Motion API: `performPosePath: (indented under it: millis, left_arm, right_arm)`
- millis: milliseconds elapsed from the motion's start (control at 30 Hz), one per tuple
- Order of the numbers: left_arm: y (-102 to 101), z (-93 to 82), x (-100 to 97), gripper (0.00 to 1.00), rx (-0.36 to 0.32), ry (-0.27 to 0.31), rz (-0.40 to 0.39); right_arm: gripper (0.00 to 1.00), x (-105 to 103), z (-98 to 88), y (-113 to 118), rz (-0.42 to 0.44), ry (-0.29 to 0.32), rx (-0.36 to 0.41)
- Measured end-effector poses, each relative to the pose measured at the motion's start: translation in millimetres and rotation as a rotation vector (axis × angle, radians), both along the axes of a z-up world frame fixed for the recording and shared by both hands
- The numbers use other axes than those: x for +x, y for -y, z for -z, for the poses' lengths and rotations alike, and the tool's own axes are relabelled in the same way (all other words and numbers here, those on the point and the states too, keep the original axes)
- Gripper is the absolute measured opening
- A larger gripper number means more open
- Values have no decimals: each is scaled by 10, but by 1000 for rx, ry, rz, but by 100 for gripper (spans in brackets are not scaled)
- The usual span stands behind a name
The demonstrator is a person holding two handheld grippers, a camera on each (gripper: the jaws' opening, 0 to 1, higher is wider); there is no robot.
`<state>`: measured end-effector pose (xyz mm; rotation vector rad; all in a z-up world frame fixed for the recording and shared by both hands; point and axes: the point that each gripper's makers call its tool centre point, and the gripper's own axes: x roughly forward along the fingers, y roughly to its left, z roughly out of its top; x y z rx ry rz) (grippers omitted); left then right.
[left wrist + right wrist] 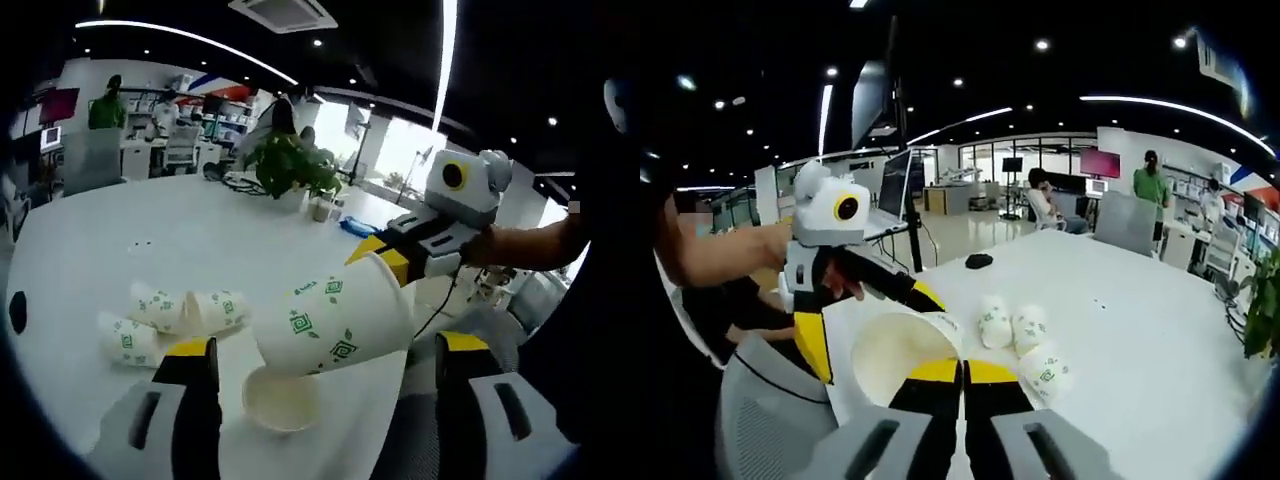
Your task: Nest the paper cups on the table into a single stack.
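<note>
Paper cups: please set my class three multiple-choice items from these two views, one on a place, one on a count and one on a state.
1. Where is the large paper cup?
A. Between the left gripper's fingers
B. Upright on the table
C. On a chair

2. How many small cups lie on the table?
A. One
B. Three
C. Five

3. What is the state of the right gripper?
A. Wide open
B. Shut on the large paper cup's rim
C. Lying on the table

Answers:
1. A: the yellow-tipped fingers stand apart on either side of the tilted cup.
2. B: three lie on their sides, close together.
3. B: its fingers meet on the rim.
</note>
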<state>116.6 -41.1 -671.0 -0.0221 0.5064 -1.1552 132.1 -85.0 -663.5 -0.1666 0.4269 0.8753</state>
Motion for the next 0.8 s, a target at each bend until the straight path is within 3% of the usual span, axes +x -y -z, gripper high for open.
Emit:
performPosePath:
  millis: [167, 400, 500, 600, 800]
  left_arm:
    - [-32, -60, -3, 92, -5, 65, -28]
    - [-130, -4, 7, 96, 35, 121, -75]
    - [-130, -53, -32, 98, -9, 111, -84]
    - [-147, -94, -40, 99, -31, 118, -105]
    - [-213, -110, -35, 99, -11, 162, -140]
  right_arm:
    - [0, 17, 13, -17, -28, -52, -27]
    - [0, 49, 33, -28, -80, -139, -90]
    - [0, 81, 22, -37, -97, -167, -115]
    - [0, 88, 29, -28, -121, -158, -170]
    - [0, 65, 101, -50, -184, -179, -252]
